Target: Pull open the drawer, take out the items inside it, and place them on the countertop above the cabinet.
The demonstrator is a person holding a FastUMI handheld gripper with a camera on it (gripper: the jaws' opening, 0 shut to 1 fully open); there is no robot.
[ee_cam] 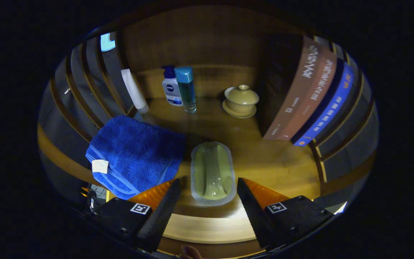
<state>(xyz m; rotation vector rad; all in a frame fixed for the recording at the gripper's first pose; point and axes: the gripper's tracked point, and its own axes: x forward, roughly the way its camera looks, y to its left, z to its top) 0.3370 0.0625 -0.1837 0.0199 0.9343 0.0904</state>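
Note:
A pale green soap-like item in a clear wrapper [212, 173] lies flat on the wooden countertop [275, 162], its near end between my fingertips. My gripper [208, 185] is open; both fingers stand apart from the wrapper's sides and hold nothing. A folded blue towel [135, 154] with a white tag lies on the countertop just left of the green item, its near corner beside the left finger [169, 196]. The drawer is hidden below the countertop's front edge.
At the back of the shelf stand a white pump bottle [171, 88], a blue-capped clear bottle [187, 90] and a white tube [134, 90]. A lidded beige cup on a saucer [241, 100] sits to their right. Upright books [314, 97] line the right side.

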